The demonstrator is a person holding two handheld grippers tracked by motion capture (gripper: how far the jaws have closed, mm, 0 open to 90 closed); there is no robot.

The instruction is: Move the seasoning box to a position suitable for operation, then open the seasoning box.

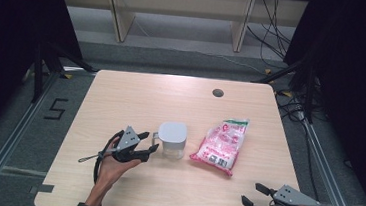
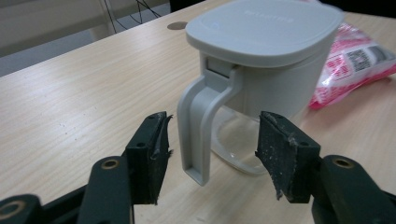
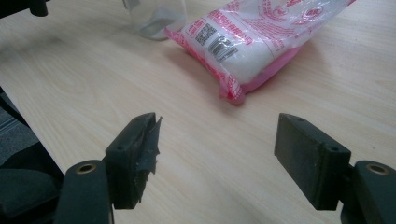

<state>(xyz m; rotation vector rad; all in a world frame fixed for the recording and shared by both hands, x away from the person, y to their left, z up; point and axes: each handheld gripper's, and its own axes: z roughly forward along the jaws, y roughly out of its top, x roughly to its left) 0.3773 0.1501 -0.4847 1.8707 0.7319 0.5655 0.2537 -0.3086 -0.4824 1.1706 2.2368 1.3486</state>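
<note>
While your left tool (image 1: 148, 142) sits at the grey handle (image 2: 201, 128) of the lidded container (image 1: 172, 139), its jaws stand apart with the handle between them, and neither pad presses on it: the left gripper view shows a gap on both sides of the handle. That container stands upright near the middle of the table (image 1: 136, 96), its clear body topped by a grey lid (image 2: 266, 28), with the handle turned toward your left hand (image 1: 112, 169). Just to the right of it lies a pink and white bag (image 1: 221, 144), flat on the wood and close to the container without touching it, as far as the high view tells. Your right tool (image 1: 256, 194) rests near the table's front right corner, well apart from both things. Its jaws are spread wide with only bare wood between them, and the bag lies ahead of it in the right gripper view.
</note>
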